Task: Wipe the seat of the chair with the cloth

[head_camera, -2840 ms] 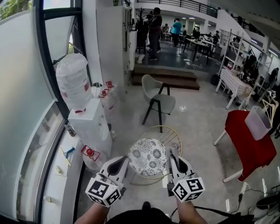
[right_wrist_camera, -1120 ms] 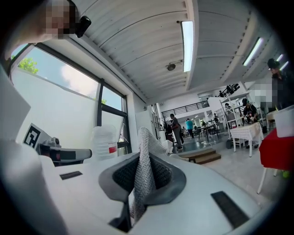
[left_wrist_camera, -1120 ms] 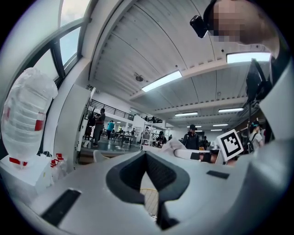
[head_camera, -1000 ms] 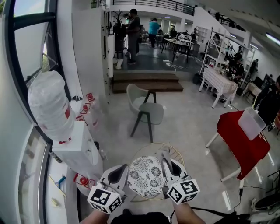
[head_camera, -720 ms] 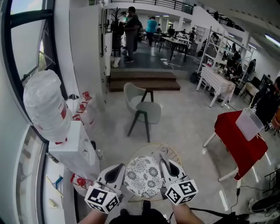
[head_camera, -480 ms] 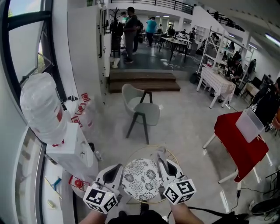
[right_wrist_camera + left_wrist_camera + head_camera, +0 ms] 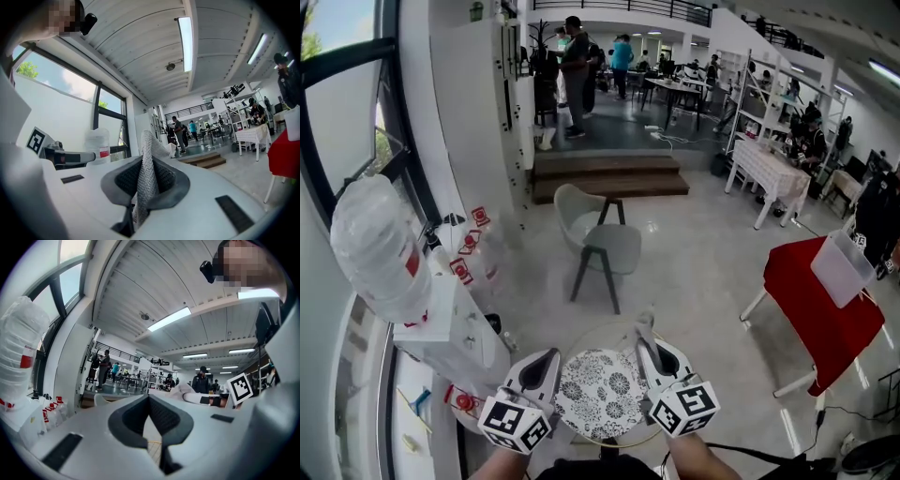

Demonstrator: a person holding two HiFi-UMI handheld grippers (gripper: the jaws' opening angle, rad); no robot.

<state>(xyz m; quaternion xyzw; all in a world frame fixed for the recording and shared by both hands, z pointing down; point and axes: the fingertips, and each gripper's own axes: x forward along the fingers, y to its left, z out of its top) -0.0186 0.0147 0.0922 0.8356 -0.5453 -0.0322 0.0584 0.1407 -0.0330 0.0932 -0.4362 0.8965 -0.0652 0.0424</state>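
The chair's round seat (image 7: 602, 392) has a black-and-white flower pattern and a gold wire frame (image 7: 609, 334); it lies low in the head view, between my two grippers. My right gripper (image 7: 645, 339) is at the seat's right edge, shut on a pale knitted cloth (image 7: 148, 173) that stands up between its pads (image 7: 164, 180). A strip of the cloth (image 7: 643, 325) sticks out past the tips. My left gripper (image 7: 546, 361) is at the seat's left edge, shut with nothing in it, as the left gripper view (image 7: 149, 420) shows.
A white water dispenser (image 7: 455, 328) with a wrapped bottle (image 7: 375, 253) stands close on the left by the window. A grey chair (image 7: 598, 239) stands ahead, steps (image 7: 609, 173) behind it. A red-covered table (image 7: 825, 309) with a white bin (image 7: 842, 267) is at the right. People stand far back.
The head view has shifted, so the room sits differently in the frame. Both grippers stay on either side of the patterned seat, the right one still holding the cloth.
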